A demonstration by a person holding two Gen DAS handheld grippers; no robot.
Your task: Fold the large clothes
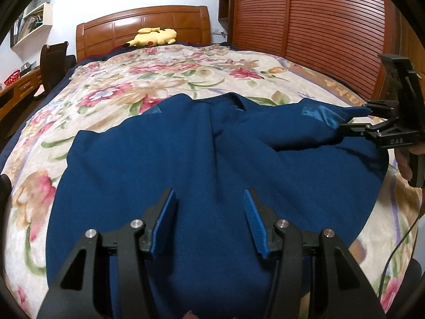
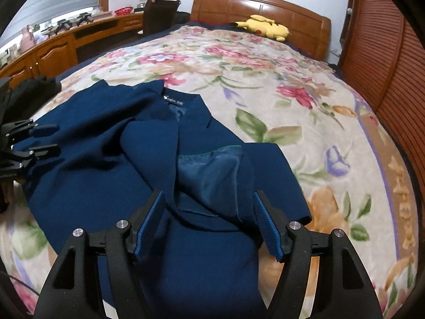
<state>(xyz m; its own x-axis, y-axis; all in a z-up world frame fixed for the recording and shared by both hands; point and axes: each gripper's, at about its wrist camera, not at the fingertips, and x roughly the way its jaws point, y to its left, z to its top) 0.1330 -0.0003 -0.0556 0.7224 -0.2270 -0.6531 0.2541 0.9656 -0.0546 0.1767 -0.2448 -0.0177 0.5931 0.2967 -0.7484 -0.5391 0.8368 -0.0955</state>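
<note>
A large navy blue jacket (image 1: 164, 164) lies spread on the floral bedspread (image 1: 164, 79), collar toward the headboard; it also shows in the right wrist view (image 2: 106, 164). Its shiny lining (image 2: 212, 175) shows where the right front is turned back. My left gripper (image 1: 209, 199) is open, hovering just above the jacket's lower middle, holding nothing. My right gripper (image 2: 208, 204) is open over the turned-back lining near the jacket's right edge. In the left wrist view the right gripper (image 1: 356, 118) sits at the jacket's right side. The left gripper (image 2: 45, 139) shows at the left of the right wrist view.
A yellow plush toy (image 1: 154, 37) lies by the wooden headboard (image 1: 143, 24). A slatted wooden wardrobe (image 1: 305, 18) stands along the bed's right side. A desk (image 2: 66, 45) and dark chair (image 2: 159, 13) stand to the left. A dark garment (image 2: 37, 90) lies at the bed's left edge.
</note>
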